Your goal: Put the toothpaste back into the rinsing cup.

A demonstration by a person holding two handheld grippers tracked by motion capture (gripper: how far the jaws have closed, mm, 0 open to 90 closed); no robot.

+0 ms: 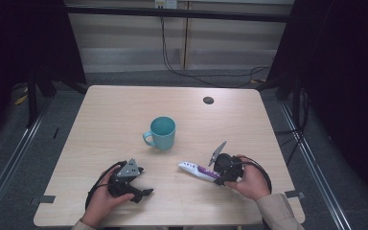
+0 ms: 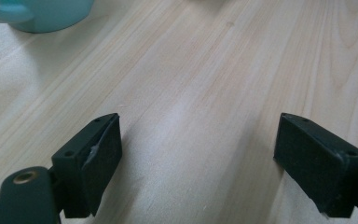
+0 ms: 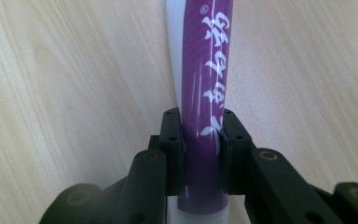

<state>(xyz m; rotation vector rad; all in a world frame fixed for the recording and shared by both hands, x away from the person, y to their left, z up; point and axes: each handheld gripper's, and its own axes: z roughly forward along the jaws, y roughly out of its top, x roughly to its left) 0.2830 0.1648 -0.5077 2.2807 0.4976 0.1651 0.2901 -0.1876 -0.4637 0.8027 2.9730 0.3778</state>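
One purple tube (image 1: 199,170) flat on table (image 1: 124,110), long axis pointing left-away; right tongs (image 3: 202,135) clamp its near end; left tongs (image 2: 198,158) agape.

tube (image 3: 205,93) | white chinese-style lettering down its purple band, not legible | small ® mark at top

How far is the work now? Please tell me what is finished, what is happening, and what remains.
Done: the right claw has closed on the purple and white tube, its pads pressing both sides. In hand: the tube lies on the table, gripped at one end, not yet lifted. The left claw rests open and empty. Left: probably moving the tube, perhaps toward the teal mug, which stands untouched.
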